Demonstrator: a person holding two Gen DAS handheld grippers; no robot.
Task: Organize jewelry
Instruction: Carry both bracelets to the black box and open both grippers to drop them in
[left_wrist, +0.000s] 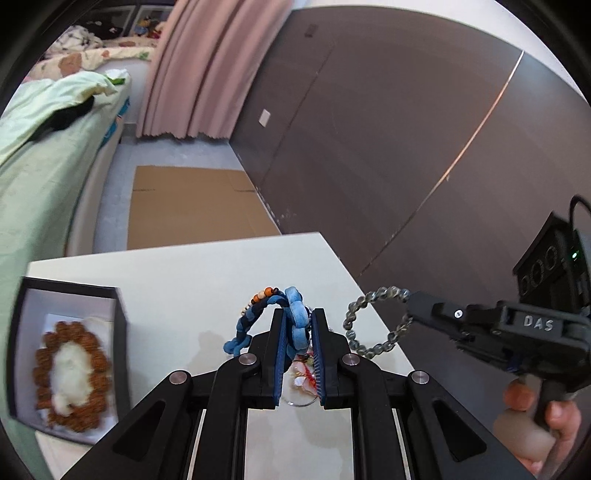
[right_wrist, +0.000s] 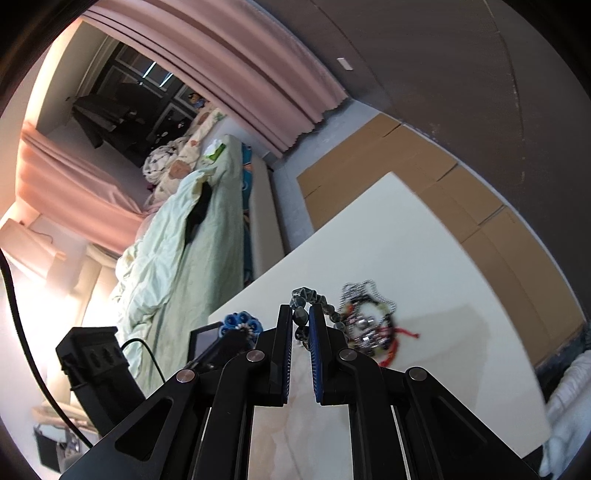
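Left gripper (left_wrist: 297, 325) clamped on blue braided bracelet (left_wrist: 291, 314), right gripper (left_wrist: 410, 314) pinching grey bead bracelet (left_wrist: 373, 321), both raised over white table (left_wrist: 184, 280)
Could snag or drop either loop off table edge; open box (left_wrist: 122, 332) with brown bead bracelet (left_wrist: 70, 373) far left

My left gripper (left_wrist: 297, 325) is clamped on the blue bracelet (left_wrist: 291, 314); right of it, my right gripper (right_wrist: 302, 321) pinches the grey beads (right_wrist: 303, 306).
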